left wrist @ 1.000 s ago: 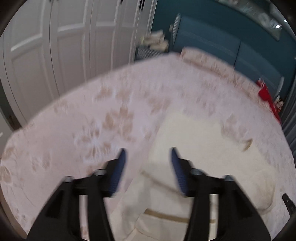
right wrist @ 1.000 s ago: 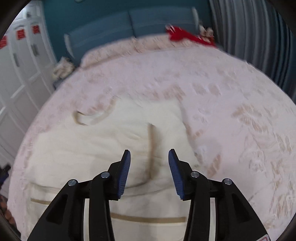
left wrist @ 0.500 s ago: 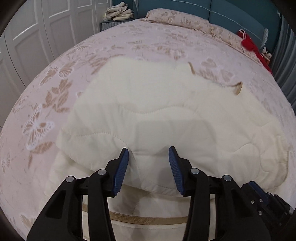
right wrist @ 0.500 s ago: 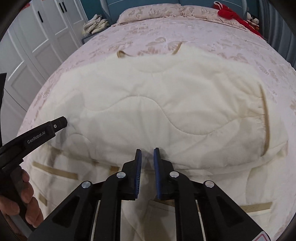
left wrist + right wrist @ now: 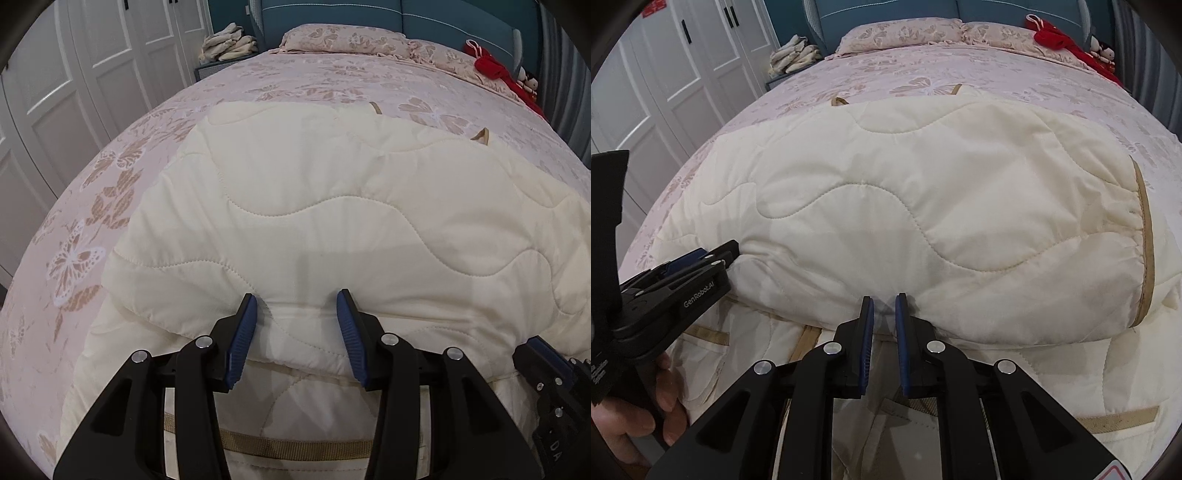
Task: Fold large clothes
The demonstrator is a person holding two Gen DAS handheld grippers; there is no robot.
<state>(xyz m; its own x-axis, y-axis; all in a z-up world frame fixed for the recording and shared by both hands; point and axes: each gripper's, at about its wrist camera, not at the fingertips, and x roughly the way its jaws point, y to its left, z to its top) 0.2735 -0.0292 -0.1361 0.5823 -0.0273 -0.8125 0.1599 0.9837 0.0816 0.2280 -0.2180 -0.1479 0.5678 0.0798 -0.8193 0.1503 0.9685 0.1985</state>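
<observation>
Garment: a cream quilted jacket [image 5: 923,206] with tan trim lies on the floral bedspread [image 5: 122,166], near the foot of the bed. Its upper layer is folded toward the viewer over a lower layer, whose tan bands show underneath.

Left gripper [image 5: 297,332]: jaws wide apart, straddling the near folded edge. Nothing is held; the blue pads sit either side of the fabric ridge.

Right gripper [image 5: 885,332]: jaws nearly together at the folded edge. A thin bit of cream fabric seems to sit between them, but whether it is truly pinched cannot be told.

Surroundings: pillows [image 5: 905,31] at the headboard, a red item [image 5: 1060,40] in the far right corner, a pile of cloths [image 5: 792,55] by the white wardrobe [image 5: 92,74].

Risk: with only one side possibly gripped, pulling now would likely drag the fold askew. The puffy, slippery padding may slide out of a shallow pinch.

Risk: closing the left jaws on just the top layer could separate the layers and undo the fold.
</observation>
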